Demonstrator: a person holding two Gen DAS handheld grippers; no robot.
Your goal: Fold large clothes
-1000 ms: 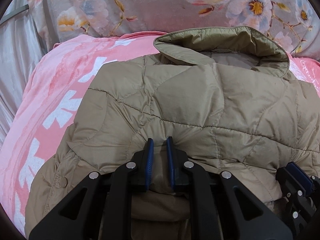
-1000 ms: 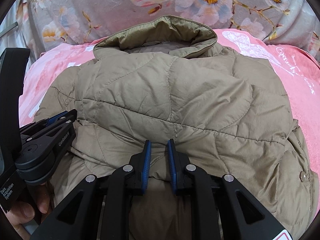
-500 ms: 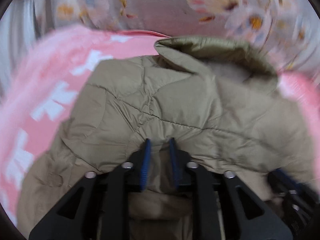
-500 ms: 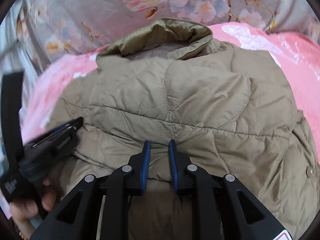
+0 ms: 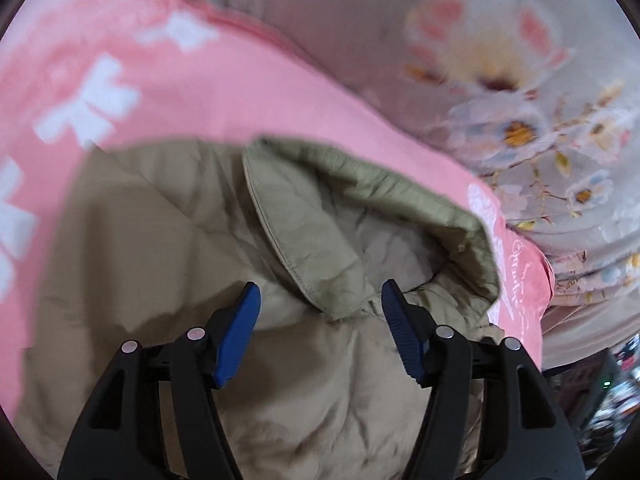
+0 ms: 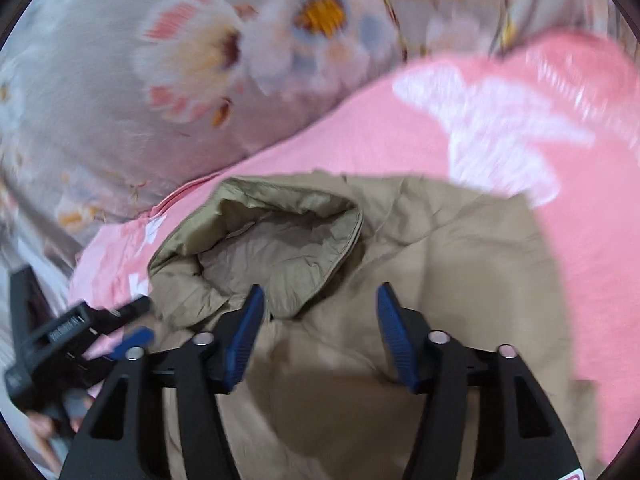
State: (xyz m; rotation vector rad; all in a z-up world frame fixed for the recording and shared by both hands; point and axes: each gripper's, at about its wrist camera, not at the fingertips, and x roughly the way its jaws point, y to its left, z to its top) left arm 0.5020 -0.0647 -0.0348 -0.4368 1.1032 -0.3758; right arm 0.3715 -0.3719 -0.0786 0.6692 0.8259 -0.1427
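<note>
A tan quilted jacket (image 5: 168,248) lies folded on a pink blanket (image 5: 248,92), its stand-up collar (image 5: 360,208) at the far end. My left gripper (image 5: 320,304) hovers over the collar's near corner; its jaws are opening and the blue pads press on nothing. In the right wrist view the jacket (image 6: 460,264) and collar (image 6: 280,232) sit just ahead of my right gripper (image 6: 320,304), whose jaws are opening too, with only loose fabric below the gap. The left gripper (image 6: 132,336) shows at the left edge there, blurred, with a hand under it.
A grey floral quilt (image 5: 500,80) is heaped beyond the pink blanket (image 6: 500,128), seen also as the floral quilt (image 6: 200,60) in the right wrist view. Dark clutter (image 5: 600,400) lies past the bed's right edge.
Both grippers let go of the jacket's folded edge and their jaws spread. Both moved forward toward the collar, which now sits much nearer in each view. The views have rolled.
</note>
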